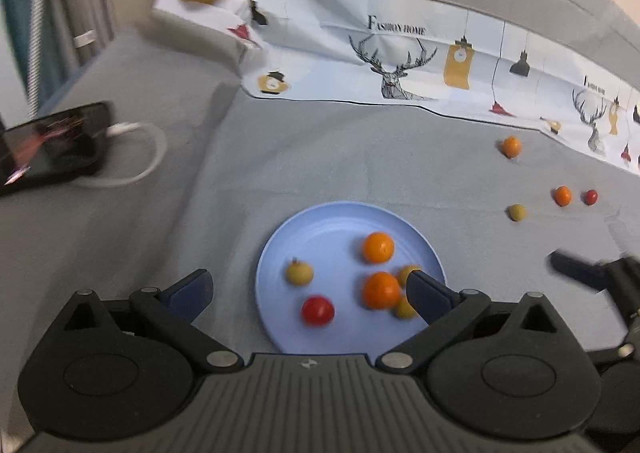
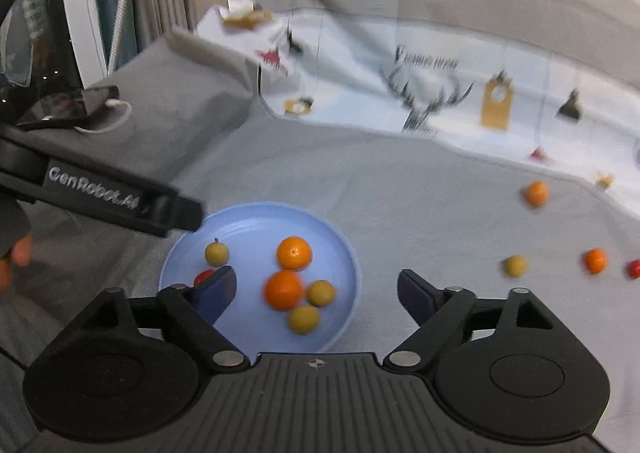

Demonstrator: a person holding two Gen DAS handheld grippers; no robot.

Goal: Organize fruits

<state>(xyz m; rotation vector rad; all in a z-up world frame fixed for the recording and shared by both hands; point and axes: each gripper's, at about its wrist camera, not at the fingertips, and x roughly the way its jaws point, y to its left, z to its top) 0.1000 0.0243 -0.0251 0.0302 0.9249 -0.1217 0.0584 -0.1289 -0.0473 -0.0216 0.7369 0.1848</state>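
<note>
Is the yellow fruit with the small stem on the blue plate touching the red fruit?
Apart. The left wrist view shows bare blue plate between the stemmed yellow fruit and the red fruit.

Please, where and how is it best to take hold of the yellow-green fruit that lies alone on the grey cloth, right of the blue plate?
Grip the yellow-green fruit across its widest middle, coming from above with the right tool, whose jaws stand open. It is small and round, so probably any axis serves. It lies apart from the orange fruit, so both fingers should find room.
</note>
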